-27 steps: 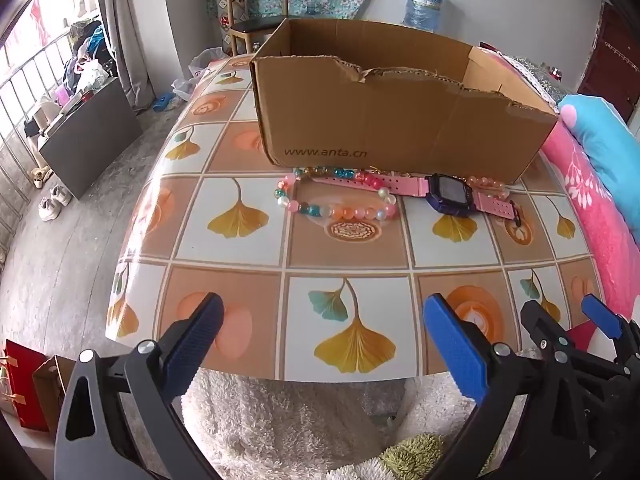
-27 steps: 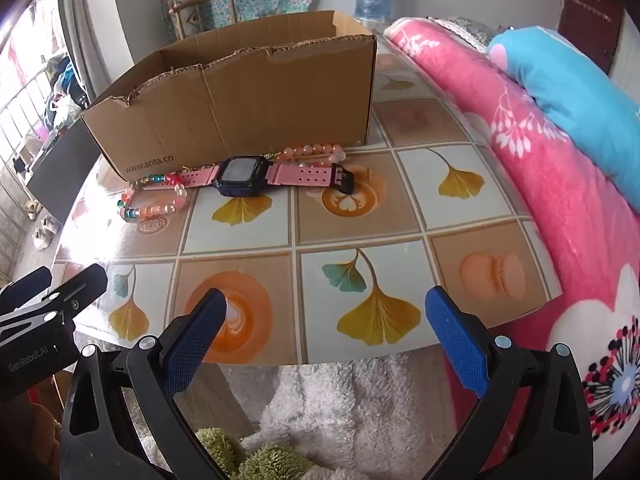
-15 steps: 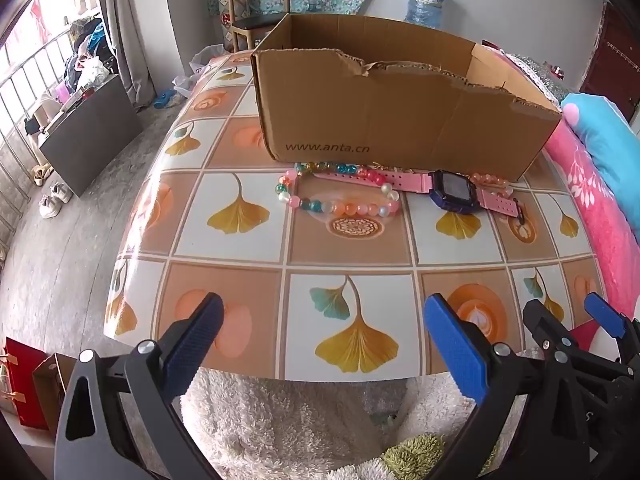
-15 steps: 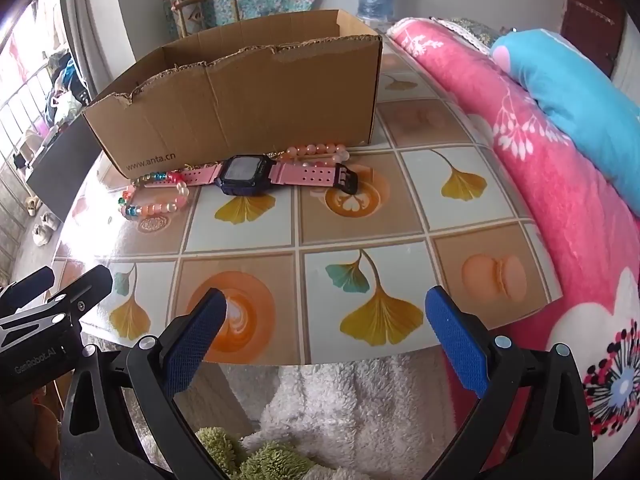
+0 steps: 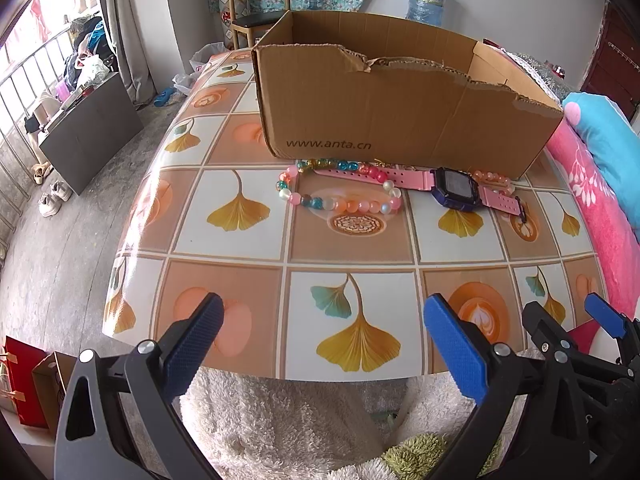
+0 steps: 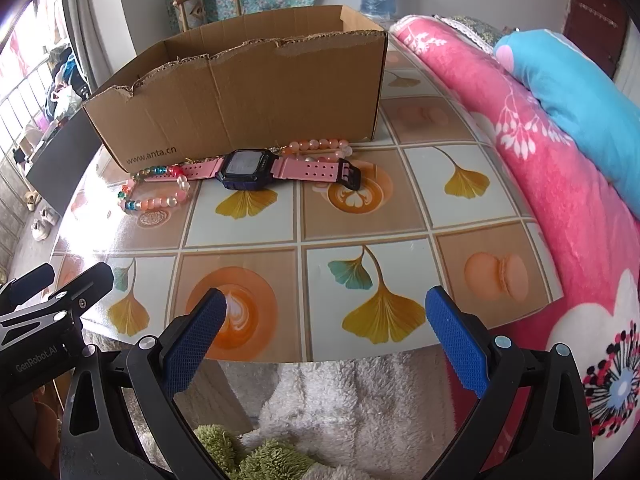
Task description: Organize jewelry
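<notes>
Three pieces of jewelry lie on the table, none yet stowed as far as I can see: a multicolored bead bracelet, a pink-strapped digital watch and a peach bead bracelet. All three sit just beside the front wall of the open cardboard box, the watch strap overlapping the multicolored bracelet. I cannot see the box floor, so its contents are unknown. I judge the task to be at its start, with every visible piece left to place, presumably into the box.

My left gripper hangs over the near table edge, jaws spread wide, holding and touching nothing. My right gripper is likewise fully spread and empty, well apart from the jewelry.
</notes>
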The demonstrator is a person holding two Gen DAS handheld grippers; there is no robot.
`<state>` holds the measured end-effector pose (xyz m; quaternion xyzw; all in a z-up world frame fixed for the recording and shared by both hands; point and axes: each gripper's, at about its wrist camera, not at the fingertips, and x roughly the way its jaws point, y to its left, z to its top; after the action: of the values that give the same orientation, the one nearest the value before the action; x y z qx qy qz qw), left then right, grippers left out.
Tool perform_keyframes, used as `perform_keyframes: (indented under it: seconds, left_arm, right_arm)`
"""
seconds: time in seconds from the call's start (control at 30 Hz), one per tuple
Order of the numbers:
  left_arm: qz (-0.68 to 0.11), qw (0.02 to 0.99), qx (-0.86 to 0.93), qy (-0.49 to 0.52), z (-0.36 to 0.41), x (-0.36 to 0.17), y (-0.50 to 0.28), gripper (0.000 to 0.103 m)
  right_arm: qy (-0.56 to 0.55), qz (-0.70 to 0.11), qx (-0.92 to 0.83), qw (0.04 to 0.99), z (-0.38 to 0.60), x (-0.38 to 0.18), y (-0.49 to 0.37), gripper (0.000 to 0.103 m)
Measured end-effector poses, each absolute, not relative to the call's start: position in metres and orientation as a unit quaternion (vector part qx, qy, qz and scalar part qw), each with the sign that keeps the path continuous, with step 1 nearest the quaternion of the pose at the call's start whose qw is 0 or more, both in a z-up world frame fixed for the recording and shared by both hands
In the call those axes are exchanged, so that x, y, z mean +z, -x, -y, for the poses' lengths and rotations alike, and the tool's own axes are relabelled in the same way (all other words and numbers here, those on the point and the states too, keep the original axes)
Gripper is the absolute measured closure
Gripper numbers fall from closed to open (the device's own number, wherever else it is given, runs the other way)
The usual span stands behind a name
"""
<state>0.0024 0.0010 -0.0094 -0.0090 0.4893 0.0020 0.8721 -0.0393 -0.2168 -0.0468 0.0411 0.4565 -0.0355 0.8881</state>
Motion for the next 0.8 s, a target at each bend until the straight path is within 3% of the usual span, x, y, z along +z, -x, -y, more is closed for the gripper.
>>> perform_keyframes:
  seconds: [0.8]
  left_arm:
    - [-0.490,0.872,0.002,0.009,-0.0020,-0.0084,-0.0023,0.004]
  right_arm:
    - [-0.034,-0.455,-0.037,0.889,0.2159,-0.0459,0.0415,0.007]
